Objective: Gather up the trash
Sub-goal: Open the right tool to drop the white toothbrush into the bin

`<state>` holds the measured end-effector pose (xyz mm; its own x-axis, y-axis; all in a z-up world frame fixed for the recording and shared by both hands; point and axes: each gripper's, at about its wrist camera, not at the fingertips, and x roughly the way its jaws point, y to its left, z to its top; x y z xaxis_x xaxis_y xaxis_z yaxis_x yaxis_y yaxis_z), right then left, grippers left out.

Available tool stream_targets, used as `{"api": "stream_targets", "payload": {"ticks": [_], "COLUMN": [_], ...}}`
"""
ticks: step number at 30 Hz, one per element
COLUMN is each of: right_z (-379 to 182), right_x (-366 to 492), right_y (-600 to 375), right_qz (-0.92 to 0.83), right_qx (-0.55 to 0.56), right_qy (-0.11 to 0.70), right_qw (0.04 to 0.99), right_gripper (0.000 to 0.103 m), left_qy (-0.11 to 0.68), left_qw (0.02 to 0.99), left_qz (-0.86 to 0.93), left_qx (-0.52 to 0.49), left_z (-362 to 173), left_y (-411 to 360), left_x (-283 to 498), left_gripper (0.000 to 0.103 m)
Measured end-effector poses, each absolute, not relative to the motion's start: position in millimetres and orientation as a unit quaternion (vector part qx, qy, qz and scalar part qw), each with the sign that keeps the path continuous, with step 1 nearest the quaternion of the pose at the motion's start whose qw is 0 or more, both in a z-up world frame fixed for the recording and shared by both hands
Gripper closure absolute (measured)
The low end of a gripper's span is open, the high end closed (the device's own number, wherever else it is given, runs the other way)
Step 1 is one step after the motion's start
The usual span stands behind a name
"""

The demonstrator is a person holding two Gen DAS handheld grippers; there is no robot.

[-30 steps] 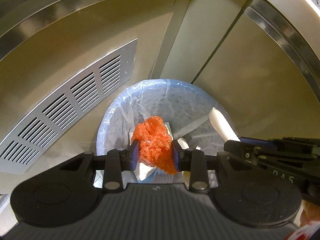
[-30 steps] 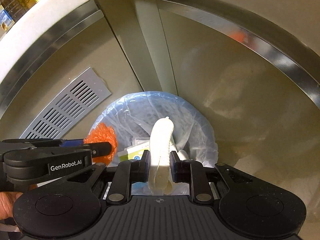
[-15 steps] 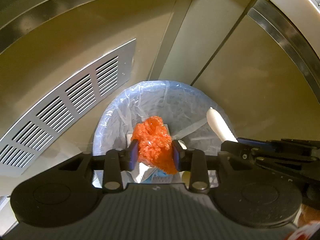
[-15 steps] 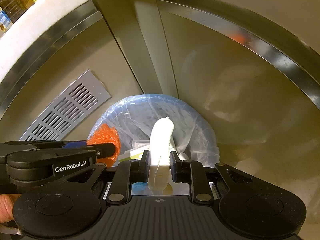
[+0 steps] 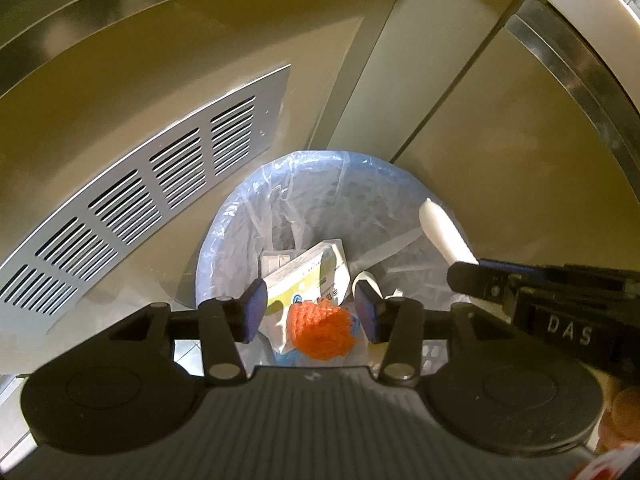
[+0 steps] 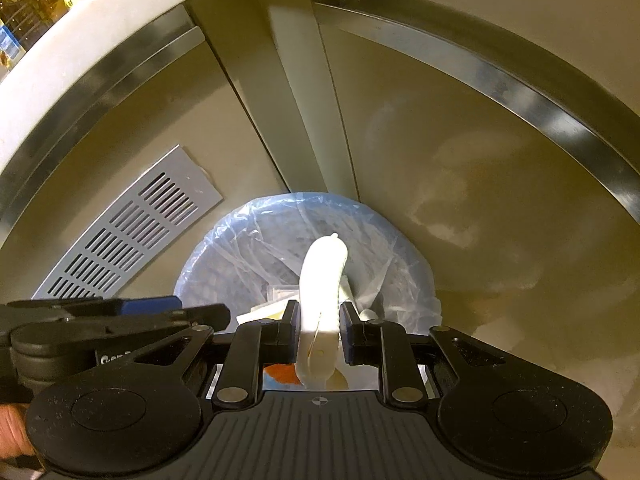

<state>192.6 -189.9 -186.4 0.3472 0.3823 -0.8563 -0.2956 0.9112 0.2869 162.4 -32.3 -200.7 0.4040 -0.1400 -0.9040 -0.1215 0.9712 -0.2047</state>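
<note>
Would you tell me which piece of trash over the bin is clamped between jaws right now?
The white banana peel, pinched by the right gripper. The orange mesh ball sits free below the left gripper, whose jaws are opening.

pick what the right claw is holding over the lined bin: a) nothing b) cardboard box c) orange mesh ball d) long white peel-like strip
d: the right claw is shut on the long white peel-like strip above the round bin with a blue plastic liner, while the orange mesh ball lies free in the bin.
</note>
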Motion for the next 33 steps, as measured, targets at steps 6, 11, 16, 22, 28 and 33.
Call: {"api": "stream_targets", "payload": {"ticks": [6, 11, 16, 22, 28, 33], "right_z": [-184.4, -184.0, -184.3, -185.9, -187.6, -190.3], "right_x": [195.0, 196.0, 196.7, 197.9, 199.4, 200.9], "right_y": [-188.5, -187.5, -187.0, -185.2, -185.6, -184.2], "right_qz": [0.208, 0.207, 0.206, 0.206, 0.206, 0.211], "right_qx": [0.046, 0.048, 0.049, 0.051, 0.057, 0.07], "right_qy": [0.532, 0.532, 0.533, 0.532, 0.534, 0.536], "right_qw": [0.82, 0.82, 0.819, 0.82, 0.818, 0.814], "right_gripper": [0.082, 0.082, 0.082, 0.082, 0.082, 0.082], "left_qy": [0.547, 0.546, 0.546, 0.546, 0.546, 0.546], "left_qw": [0.828, 0.829, 0.829, 0.829, 0.829, 0.829], "left_qz": [0.0, 0.001, 0.0, 0.001, 0.002, 0.003], "left_qx": [-0.12, -0.12, -0.12, -0.121, -0.123, -0.123], "left_z": [-200.6, -200.2, -198.6, -197.8, -198.8, -198.5], "left_y": [-27.9, -26.5, -26.8, -26.1, -24.9, -25.0], "left_x": [157.4, 156.6, 156.6, 156.5, 156.1, 156.0], "left_gripper": [0.059, 0.059, 0.059, 0.059, 0.059, 0.059]}}
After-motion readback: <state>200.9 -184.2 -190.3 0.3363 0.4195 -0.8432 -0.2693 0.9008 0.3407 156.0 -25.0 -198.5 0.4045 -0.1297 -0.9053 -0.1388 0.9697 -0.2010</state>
